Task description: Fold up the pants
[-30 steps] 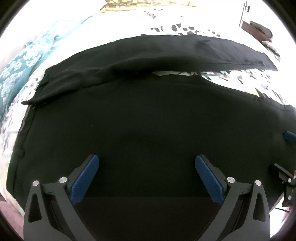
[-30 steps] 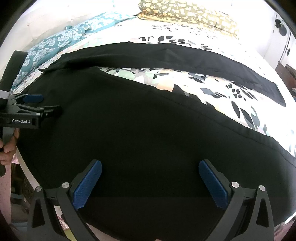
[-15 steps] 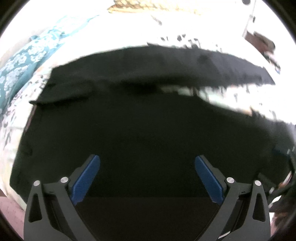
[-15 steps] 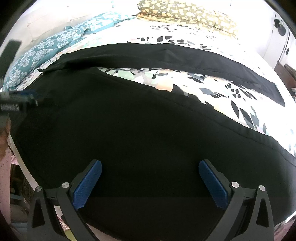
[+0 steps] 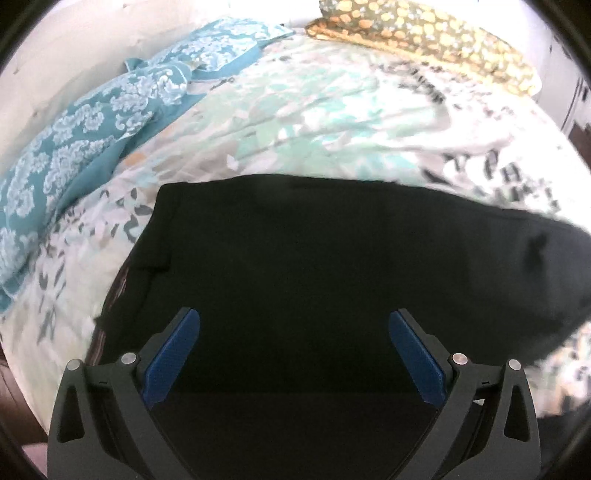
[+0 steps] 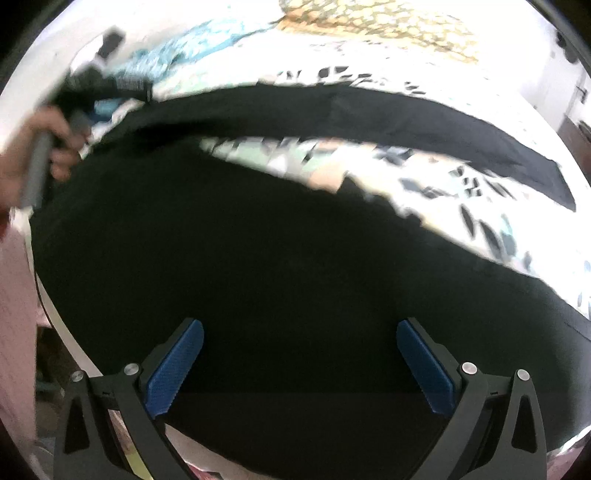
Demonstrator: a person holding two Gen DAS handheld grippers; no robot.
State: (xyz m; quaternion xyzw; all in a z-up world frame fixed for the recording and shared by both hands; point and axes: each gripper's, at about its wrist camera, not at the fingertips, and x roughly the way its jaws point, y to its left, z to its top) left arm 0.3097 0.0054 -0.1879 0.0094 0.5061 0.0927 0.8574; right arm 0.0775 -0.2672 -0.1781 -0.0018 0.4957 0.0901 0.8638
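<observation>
Black pants (image 5: 314, 266) lie spread on a bed with a floral sheet. In the left wrist view their waist end fills the middle, with a corner at upper left. My left gripper (image 5: 294, 350) hovers over that end, open, nothing between its blue pads. In the right wrist view the pants (image 6: 229, 258) show both legs: the near leg fills the lower frame, the far leg (image 6: 424, 122) runs across the top. My right gripper (image 6: 300, 363) is open above the near leg. A hand (image 6: 33, 147) holding the left gripper (image 6: 92, 85) appears blurred at upper left.
A teal patterned blanket (image 5: 85, 129) lies bunched at the left of the bed. A yellow-spotted pillow (image 5: 424, 33) sits at the far end. The floral sheet (image 5: 314, 110) shows beyond the pants. The bed edge drops away at lower left in the right wrist view.
The left gripper has swung up and to the far left toward the waist end; its view shows more bed and pillows. The right gripper has barely shifted. Both stay open.
</observation>
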